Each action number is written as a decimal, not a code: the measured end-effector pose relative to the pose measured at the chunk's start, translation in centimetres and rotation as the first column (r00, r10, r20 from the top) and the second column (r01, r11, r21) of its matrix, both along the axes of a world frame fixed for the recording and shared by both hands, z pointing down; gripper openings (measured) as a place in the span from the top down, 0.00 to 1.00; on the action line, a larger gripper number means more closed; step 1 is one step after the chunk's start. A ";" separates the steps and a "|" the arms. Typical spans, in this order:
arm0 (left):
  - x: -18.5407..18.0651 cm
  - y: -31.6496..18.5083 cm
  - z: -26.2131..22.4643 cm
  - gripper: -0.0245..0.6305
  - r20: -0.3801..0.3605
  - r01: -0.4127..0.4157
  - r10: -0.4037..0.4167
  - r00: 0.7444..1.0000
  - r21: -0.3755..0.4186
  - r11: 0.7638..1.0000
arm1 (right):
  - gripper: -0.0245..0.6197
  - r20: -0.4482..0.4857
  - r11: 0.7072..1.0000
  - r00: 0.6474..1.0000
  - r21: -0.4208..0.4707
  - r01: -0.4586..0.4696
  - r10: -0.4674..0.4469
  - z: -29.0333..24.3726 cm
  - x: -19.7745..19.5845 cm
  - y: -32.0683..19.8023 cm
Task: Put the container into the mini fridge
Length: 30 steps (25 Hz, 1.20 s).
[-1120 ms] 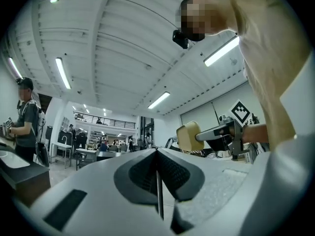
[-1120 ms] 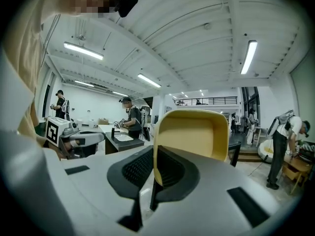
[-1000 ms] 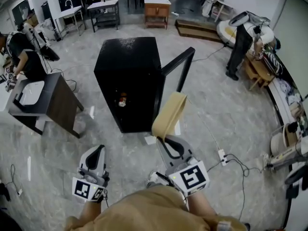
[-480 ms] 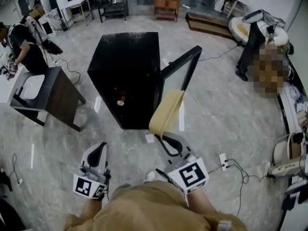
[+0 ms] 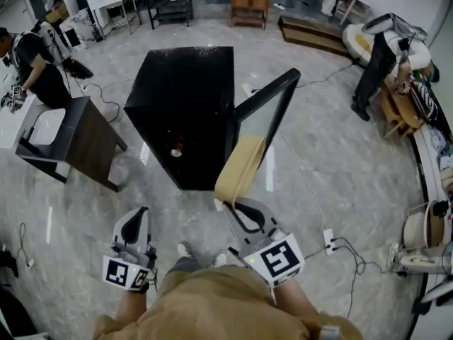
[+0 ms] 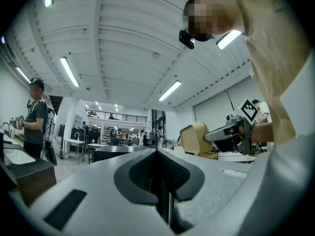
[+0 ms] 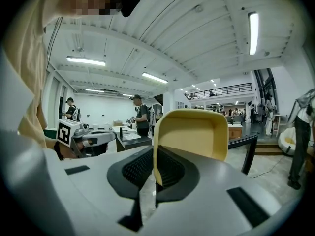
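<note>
Head view, looking steeply down. Right gripper [image 5: 231, 204] at 5 o'clock of frame; its jaws pinched one side wall of the yellow container [image 5: 241, 167]. The right gripper view showed the wall's edge clamped between the pads and the open tub rising above them. Container was held in the air, tilted, toward 12 o'clock from the gripper. It was not in the black mini fridge [image 5: 185, 105] but just outside, in front of the open door's [image 5: 267, 110] lower end. Fridge stood at 12 o'clock, door swung out toward 2 o'clock. Left gripper [image 5: 136, 222] at 7 o'clock, jaws pressed together with nothing between them. Dark side table [image 5: 79, 146] at 9 o'clock. A person [image 5: 34, 66] stood at 10 o'clock. Power strip [image 5: 328, 240] lay on the floor at 4 o'clock.
</note>
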State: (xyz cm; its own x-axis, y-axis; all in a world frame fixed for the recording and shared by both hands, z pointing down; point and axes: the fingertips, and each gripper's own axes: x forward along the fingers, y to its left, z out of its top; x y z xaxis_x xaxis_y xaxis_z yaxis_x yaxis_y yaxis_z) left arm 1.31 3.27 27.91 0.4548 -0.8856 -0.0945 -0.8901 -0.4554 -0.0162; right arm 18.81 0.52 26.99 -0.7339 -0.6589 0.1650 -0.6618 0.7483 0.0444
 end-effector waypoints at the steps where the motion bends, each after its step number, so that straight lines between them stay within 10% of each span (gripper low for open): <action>1: 0.0 -0.3 0.0 0.96 -0.002 0.000 0.000 1.000 0.001 1.000 | 0.95 -0.002 1.000 1.000 -0.004 -0.002 0.002 0.1 0.1 -0.2; 30: -9.9 -9.5 2.6 0.96 -0.063 -0.066 0.063 0.996 -0.049 0.997 | 0.95 -0.245 0.999 0.969 -0.046 0.003 -0.014 3.2 -11.8 -7.2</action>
State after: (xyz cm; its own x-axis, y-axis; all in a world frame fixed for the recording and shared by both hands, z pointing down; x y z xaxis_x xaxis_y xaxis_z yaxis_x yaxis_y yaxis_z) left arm -8.60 -6.21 30.52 0.5060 -0.8589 -0.0795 -0.8574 -0.5109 0.0623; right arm 7.05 -6.66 30.23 -0.6728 -0.6407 0.3699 -0.6286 0.7587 0.1709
